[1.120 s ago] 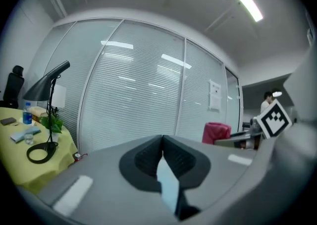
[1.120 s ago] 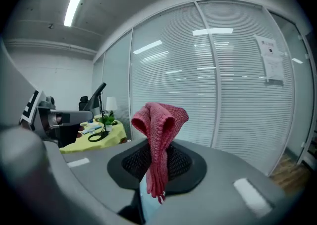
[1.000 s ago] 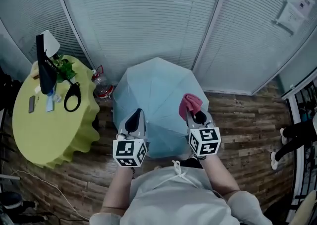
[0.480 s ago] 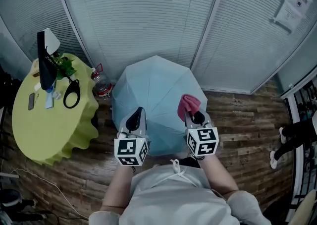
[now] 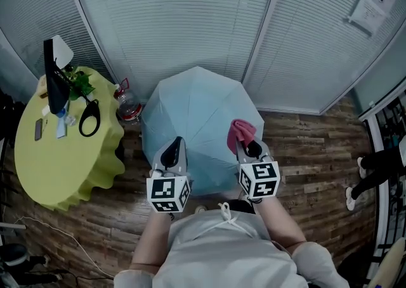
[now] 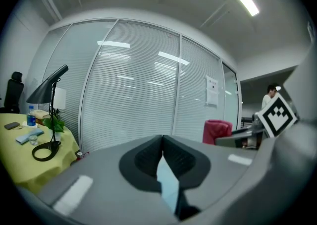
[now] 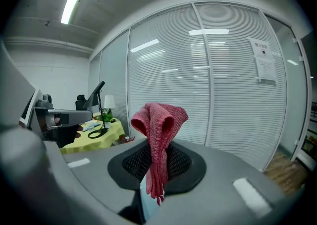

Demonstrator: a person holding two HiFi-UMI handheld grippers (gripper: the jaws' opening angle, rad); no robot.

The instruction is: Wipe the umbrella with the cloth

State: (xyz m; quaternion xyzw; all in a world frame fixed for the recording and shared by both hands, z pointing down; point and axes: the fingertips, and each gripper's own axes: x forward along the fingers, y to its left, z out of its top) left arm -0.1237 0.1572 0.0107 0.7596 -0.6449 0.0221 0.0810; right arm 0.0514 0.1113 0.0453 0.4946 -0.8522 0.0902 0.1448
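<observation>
As only gripper views reveal, left tool [image 6: 162,142] clamps umbrella [image 6: 169,187], right tool [image 7: 157,145] clamps cloth [image 7: 159,120].

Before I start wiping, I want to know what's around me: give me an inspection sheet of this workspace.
Surface: wooden plank floor.
Job's things: open light blue umbrella; red cloth.
Clutter: yellow-green table with desk lamp; bottle on the floor beside it.
Grippers: left gripper shut on umbrella fabric; right gripper shut on the cloth.
Cables: thin cable on the floor, lower left.
Surroundings: blinds behind glass walls; paper notice; person at right edge.
</observation>
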